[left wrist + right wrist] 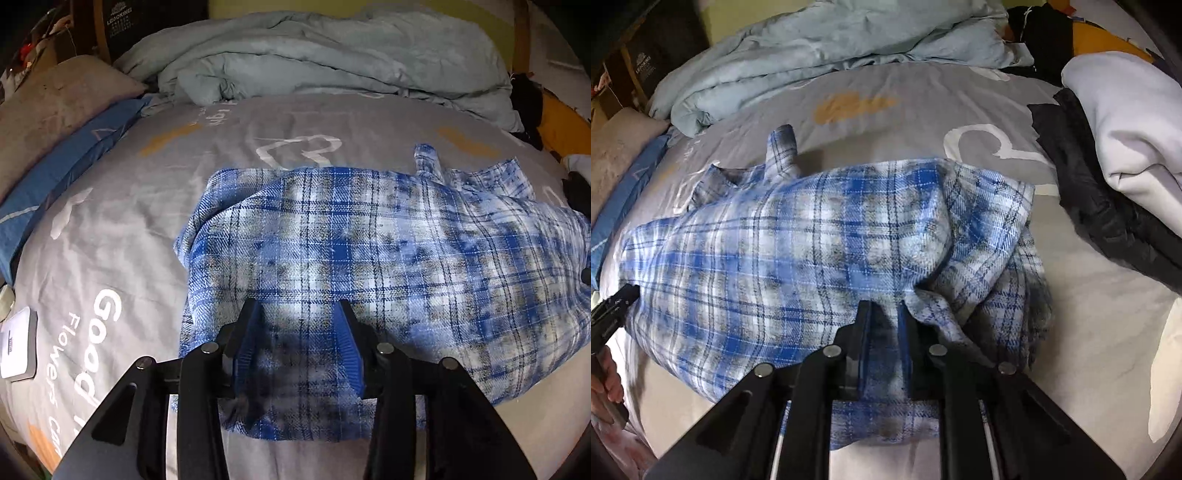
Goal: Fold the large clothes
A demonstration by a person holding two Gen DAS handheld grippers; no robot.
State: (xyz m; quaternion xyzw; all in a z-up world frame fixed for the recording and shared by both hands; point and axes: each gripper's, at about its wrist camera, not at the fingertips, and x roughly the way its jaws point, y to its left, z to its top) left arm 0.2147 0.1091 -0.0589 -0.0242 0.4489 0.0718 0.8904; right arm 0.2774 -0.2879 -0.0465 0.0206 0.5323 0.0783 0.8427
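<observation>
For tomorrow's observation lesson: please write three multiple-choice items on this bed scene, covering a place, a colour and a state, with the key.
1. Where does the plaid shirt lie?
A. on the grey bed cover
B. on a chair
C. on the floor

2. What colours is the shirt?
A. red and black
B. blue and white
C. green and yellow

3. What is the right gripper doing?
A. hanging open above the bed
B. holding a pillow
C. pinching the shirt's near edge

Key: 1 A, the shirt is spread on the printed cover; 2 B, its checks are blue and white; 3 C, plaid cloth sits clamped between its narrow fingers.
</observation>
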